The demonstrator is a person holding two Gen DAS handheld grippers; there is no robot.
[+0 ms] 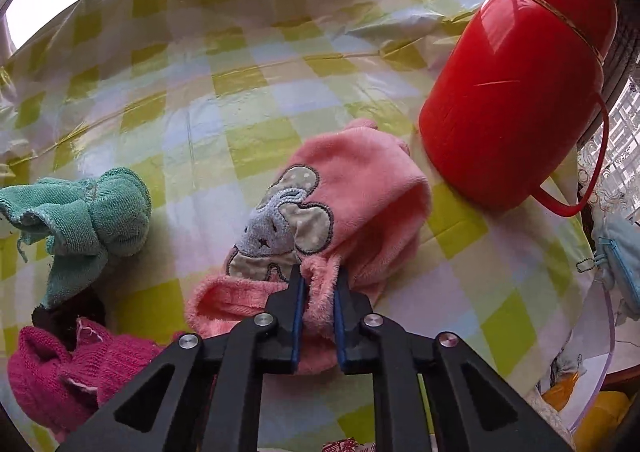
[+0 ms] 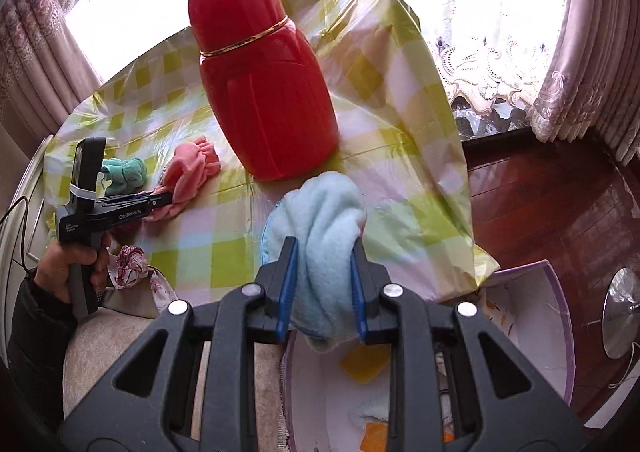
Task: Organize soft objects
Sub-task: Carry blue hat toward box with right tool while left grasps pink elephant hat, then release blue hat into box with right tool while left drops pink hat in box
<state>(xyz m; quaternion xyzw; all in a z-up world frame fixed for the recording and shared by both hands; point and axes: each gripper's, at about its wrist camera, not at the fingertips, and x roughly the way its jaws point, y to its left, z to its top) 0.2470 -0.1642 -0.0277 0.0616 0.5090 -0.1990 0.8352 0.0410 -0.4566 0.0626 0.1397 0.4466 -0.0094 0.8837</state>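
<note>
A pink fleece hat (image 1: 352, 196) with a grey elephant patch lies on the checked tablecloth (image 1: 224, 84). My left gripper (image 1: 319, 276) is shut on a fold of its pink edge. In the right wrist view the same left gripper (image 2: 170, 199) pinches the pink hat (image 2: 192, 168) from the left. My right gripper (image 2: 324, 244) is shut on a bunched light blue fleece cloth (image 2: 320, 208), held off the table's near edge above an open white box (image 2: 532, 316). A teal towel (image 1: 88, 212) and a magenta knit piece (image 1: 64, 368) lie to the left of the hat.
A tall red thermos jug (image 1: 516, 72) stands just right of the pink hat, close to both grippers. The white box holds yellow and pale soft items (image 2: 364, 364). A floral cloth (image 2: 132, 264) lies at the table's near edge. A dark wooden floor (image 2: 560, 212) is on the right.
</note>
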